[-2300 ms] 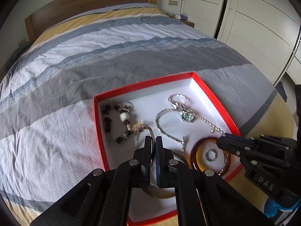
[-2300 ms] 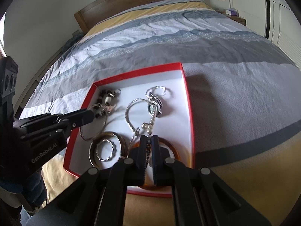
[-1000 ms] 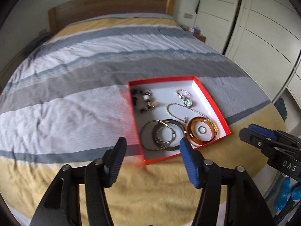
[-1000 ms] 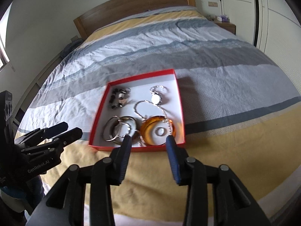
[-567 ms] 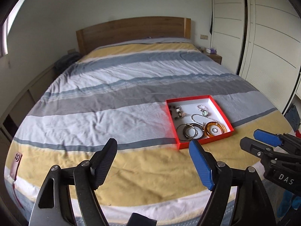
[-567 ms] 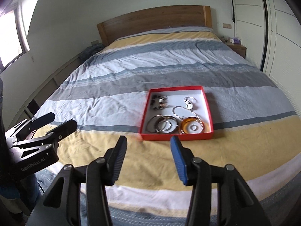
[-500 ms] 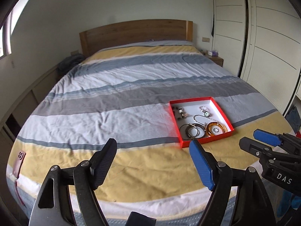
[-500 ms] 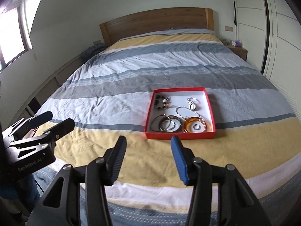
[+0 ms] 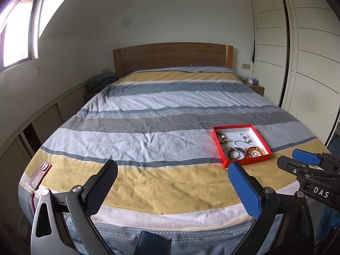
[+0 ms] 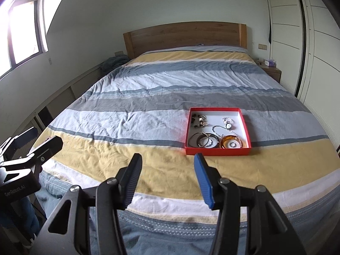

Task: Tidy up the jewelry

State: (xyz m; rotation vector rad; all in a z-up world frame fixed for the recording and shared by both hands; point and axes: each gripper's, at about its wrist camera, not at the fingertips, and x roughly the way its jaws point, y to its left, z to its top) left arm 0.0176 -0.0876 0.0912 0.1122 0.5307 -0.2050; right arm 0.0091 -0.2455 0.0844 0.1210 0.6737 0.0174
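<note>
Both tools [image 9: 172, 174] [image 10: 167, 165] agape — tray [image 10: 216, 150] far

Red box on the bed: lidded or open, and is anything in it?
Open, no lid visible. The red box holds an amber bangle, metal bangles, beads and a chain on its white floor.

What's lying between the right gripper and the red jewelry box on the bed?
Only bare striped bedspread, seen in the right wrist view: the right gripper, jaws open, faces the red jewelry box with nothing else between.

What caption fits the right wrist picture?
Open right gripper facing a red jewelry tray on a striped bed.
</note>
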